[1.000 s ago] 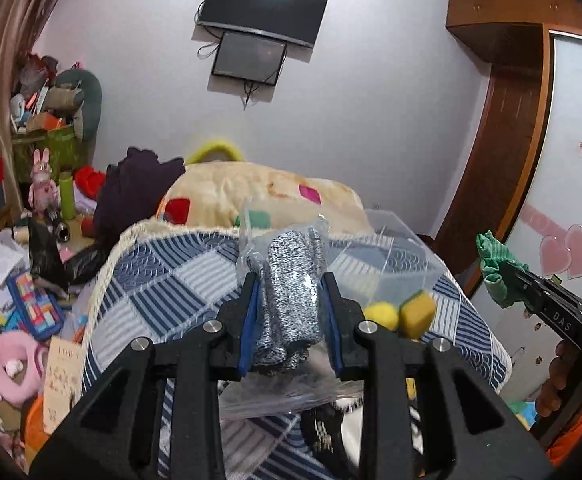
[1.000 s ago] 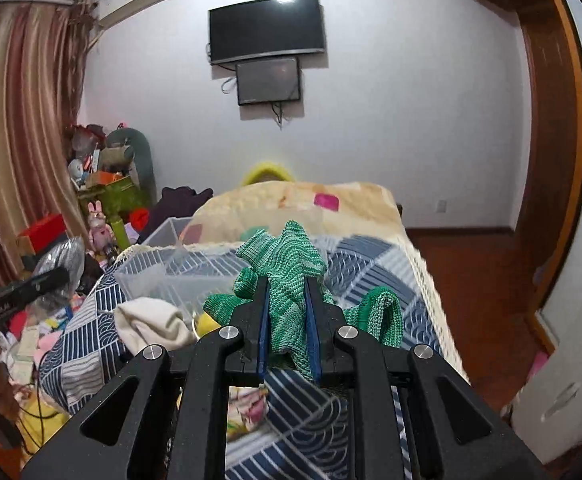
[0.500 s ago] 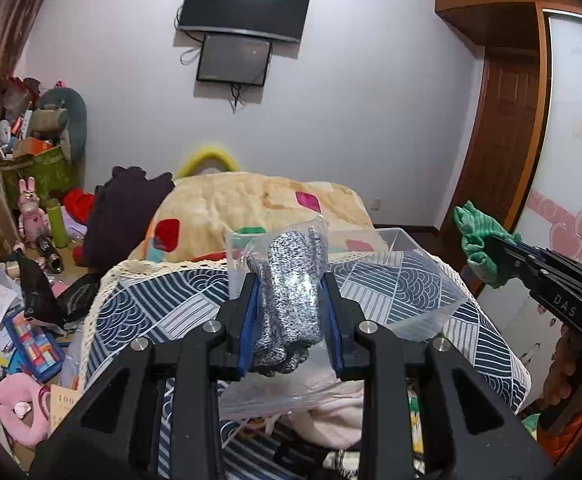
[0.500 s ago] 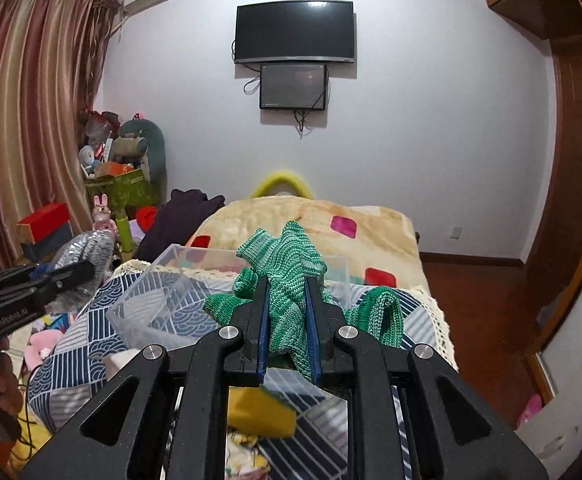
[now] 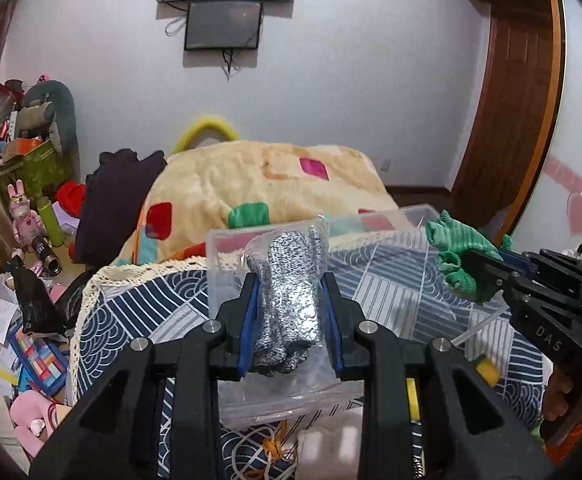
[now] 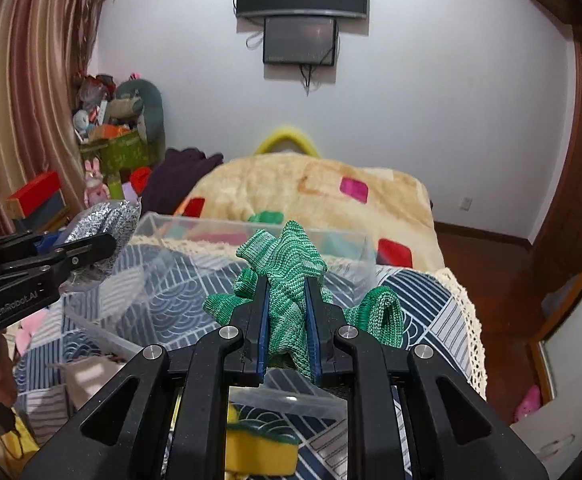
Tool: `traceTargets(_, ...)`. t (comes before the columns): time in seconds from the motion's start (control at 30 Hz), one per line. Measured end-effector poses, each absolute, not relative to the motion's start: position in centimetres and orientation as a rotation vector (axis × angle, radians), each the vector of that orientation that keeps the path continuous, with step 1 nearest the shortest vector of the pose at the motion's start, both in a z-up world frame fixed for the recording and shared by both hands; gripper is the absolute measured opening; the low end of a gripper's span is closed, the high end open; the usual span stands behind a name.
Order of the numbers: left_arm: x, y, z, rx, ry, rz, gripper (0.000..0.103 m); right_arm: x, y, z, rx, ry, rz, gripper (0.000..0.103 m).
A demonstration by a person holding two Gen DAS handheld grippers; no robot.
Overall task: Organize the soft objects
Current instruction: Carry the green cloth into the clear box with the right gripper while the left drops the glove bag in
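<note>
Speckled grey knitted gloves in a clear plastic bag [image 5: 289,300] sit pinched between the left tongs [image 5: 290,320], held above a clear plastic storage box [image 5: 391,224] on the blue-and-white patterned bedspread [image 5: 139,304]. Right tongs [image 6: 287,320] grip a bunched green knitted glove [image 6: 287,268] just above the same box, with a yellow-and-green sponge [image 6: 259,448] below them.

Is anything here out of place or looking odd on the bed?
Mostly the clear plastic box: it sits tilted on the patterned bedspread, not flat. A yellow sponge lies loose below the right gripper. Both held items, the green knit and the bagged grey knit, look undamaged.
</note>
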State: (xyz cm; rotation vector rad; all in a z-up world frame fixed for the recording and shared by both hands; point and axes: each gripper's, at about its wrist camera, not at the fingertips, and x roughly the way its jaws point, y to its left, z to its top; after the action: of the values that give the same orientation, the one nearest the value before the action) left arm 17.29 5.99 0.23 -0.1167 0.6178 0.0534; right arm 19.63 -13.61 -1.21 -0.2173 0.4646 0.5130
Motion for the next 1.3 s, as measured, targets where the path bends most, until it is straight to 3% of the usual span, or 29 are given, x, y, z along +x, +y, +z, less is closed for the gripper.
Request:
traceTargets(0.47,19.2,4.1,-2.9,-0.047,0.726,0.024,0.032,21.3,-13.0,-3.2,-0.286,0.574,0.506,0.017)
traceTargets(0.57,18.8,3.7,-2.6,-0.034,0.705,0.029,0.04,21.2,-12.9,-3.0,-0.291,0.566,0.511,0.024)
traceTargets(0.7,18.0,3.5,-1.7,-0.033,0.666,0.043,0.054,20.5,-13.0,-2.4,-0.284,0.534,0.515,0.044)
traceTargets(0.87,16.3,3.5,-0.1,-0.04,0.616,0.052,0.059,19.1,-13.8,-0.9,-0.267,0.468,0.513,0.045)
traceTargets(1.13,12.2,3.3,3.0,-0.055,0.493,0.063,0.094,16.3,-15.9,1.1,-0.214,0.373,0.516,0.047)
traceTargets(1.3,10.1,3.2,2.9,-0.071,0.469,0.069,0.099,14.8,-16.9,1.0,-0.192,0.344,0.518,0.05)
